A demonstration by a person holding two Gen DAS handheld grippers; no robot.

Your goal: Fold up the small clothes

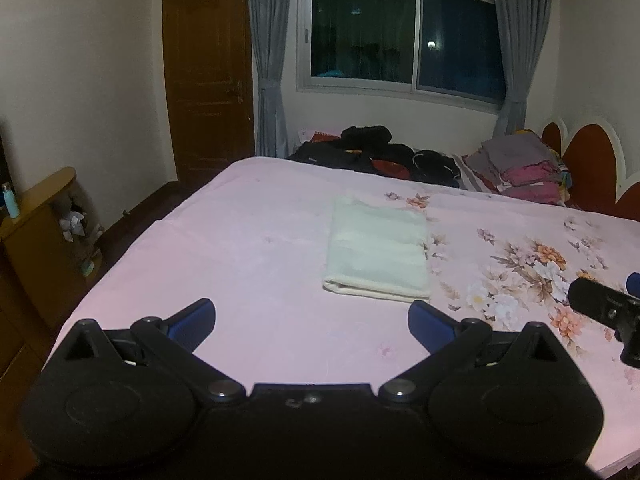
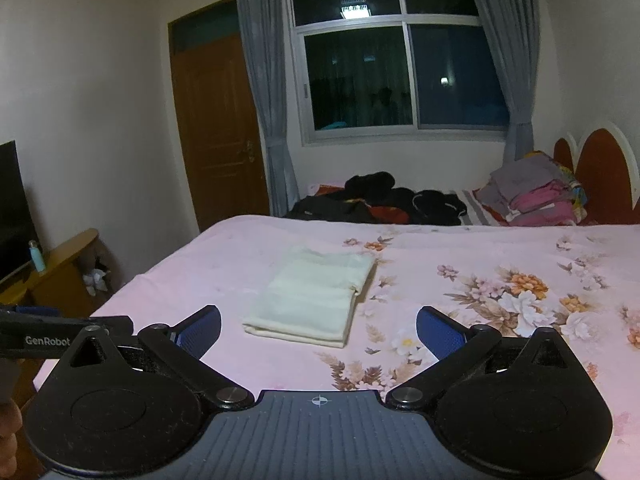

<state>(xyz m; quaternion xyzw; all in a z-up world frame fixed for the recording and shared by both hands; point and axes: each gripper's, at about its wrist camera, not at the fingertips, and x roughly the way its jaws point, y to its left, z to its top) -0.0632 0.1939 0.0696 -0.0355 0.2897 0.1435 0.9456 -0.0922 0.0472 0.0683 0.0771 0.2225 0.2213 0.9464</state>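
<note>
A folded cream-white cloth [image 1: 378,250] lies flat on the pink floral bedsheet [image 1: 240,240], ahead of both grippers; it also shows in the right wrist view [image 2: 312,298]. My left gripper [image 1: 311,318] is open and empty, held above the sheet short of the cloth's near edge. My right gripper [image 2: 319,328] is open and empty, just right of the cloth's near end. The right gripper's body shows at the right edge of the left wrist view [image 1: 604,306]. The left gripper's body shows at the left edge of the right wrist view [image 2: 60,336].
Dark clothes [image 2: 380,200] lie heaped at the far edge of the bed. A stack of folded grey and pink clothes [image 2: 536,196] sits by the red headboard [image 2: 604,176]. A wooden cabinet [image 2: 60,268] with a blue bottle [image 2: 37,255] stands left of the bed.
</note>
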